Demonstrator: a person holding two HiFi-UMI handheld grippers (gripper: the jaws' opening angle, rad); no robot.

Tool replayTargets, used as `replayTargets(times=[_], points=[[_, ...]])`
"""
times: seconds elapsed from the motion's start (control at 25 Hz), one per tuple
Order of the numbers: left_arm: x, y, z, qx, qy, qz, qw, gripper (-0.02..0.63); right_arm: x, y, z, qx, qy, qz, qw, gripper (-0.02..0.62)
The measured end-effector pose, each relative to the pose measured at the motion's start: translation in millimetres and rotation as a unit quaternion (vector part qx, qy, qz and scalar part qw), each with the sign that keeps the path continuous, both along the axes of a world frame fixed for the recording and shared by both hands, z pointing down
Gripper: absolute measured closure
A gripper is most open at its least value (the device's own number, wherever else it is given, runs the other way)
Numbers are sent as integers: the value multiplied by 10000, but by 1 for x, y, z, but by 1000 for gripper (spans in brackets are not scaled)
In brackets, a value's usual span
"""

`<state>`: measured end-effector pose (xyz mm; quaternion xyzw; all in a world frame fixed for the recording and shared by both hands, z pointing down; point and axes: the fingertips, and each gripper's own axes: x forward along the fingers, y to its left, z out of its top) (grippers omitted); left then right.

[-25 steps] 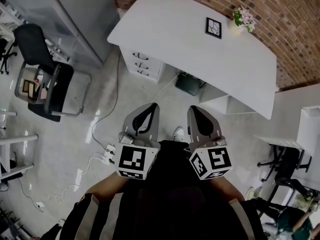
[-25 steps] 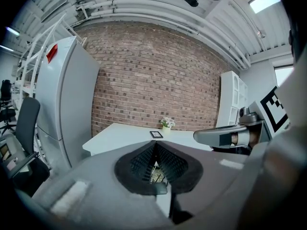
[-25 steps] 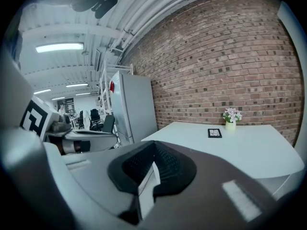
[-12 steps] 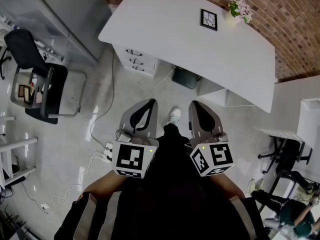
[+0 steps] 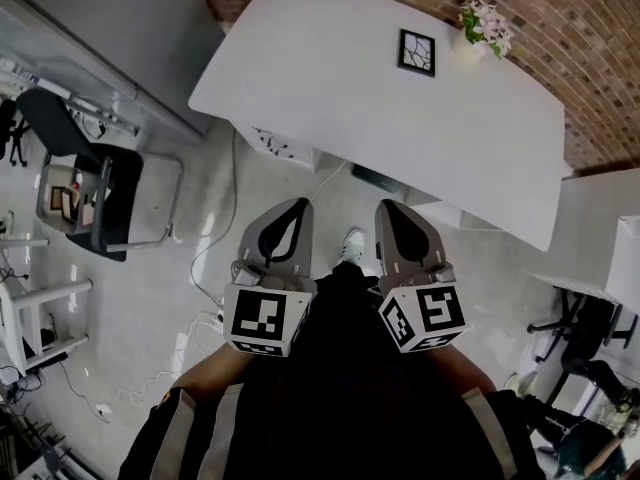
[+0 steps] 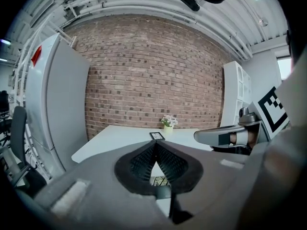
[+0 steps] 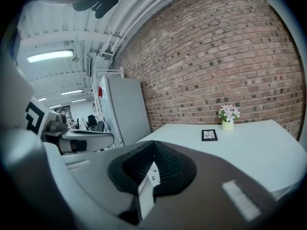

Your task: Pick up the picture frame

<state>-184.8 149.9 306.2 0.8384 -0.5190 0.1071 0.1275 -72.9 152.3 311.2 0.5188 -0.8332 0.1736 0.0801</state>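
- Left tongs (image 5: 298,211) and right tongs (image 5: 390,213) pinched closed, empty.
- Table (image 5: 330,88) closer than a second ago; picture frame (image 5: 417,52) well out of reach, approach continues.

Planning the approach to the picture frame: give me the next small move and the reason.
Probably step closer to the desk. The picture frame sits at its far side beside the flower vase, while the left tongs and right tongs hang shut and empty over the floor, short of the desk's near edge.
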Motion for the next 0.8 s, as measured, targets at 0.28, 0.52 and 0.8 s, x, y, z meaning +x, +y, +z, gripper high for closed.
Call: replayTargets(times=[0.28,0.52,0.8], points=[[47,-37,1,-18,-101,45,9999,607,43,-35,4,-26,-126,19,9999,594],[86,-53,-1,-47,-145,113,9998,607,80,-52,1,34,-229,75,9997,594],[121,-64,-4,-35,-238,373,9990,607,112,-59,0,74,-370,284,9989,594]])
